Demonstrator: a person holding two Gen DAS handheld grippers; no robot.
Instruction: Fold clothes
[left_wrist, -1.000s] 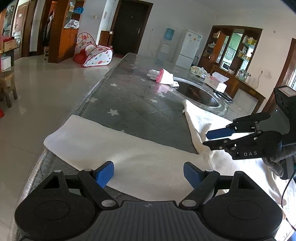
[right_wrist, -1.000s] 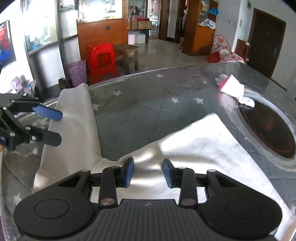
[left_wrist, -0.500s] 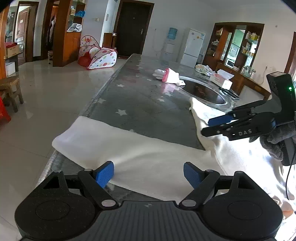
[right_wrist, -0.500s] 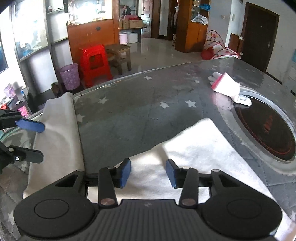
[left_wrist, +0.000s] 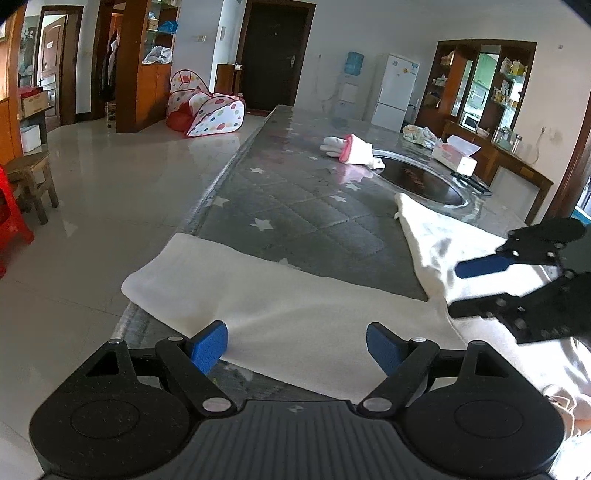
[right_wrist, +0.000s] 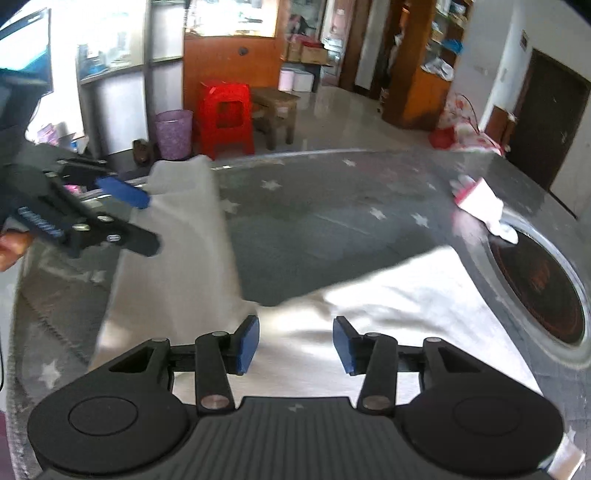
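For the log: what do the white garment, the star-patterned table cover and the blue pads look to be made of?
White garment: soft matte knit, probably cotton; it drapes and creases. Star-patterned table cover: quilted grey fabric, stitched in squares, apparently under a glossy clear sheet that shows reflections. Blue pads on the left tongs: matte rubber or plastic, hard to tell.

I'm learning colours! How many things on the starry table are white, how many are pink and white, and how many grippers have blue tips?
White garment: 1
Pink-and-white glove: 1
Blue-tipped grippers, left gripper and right gripper: 2
Total: 4
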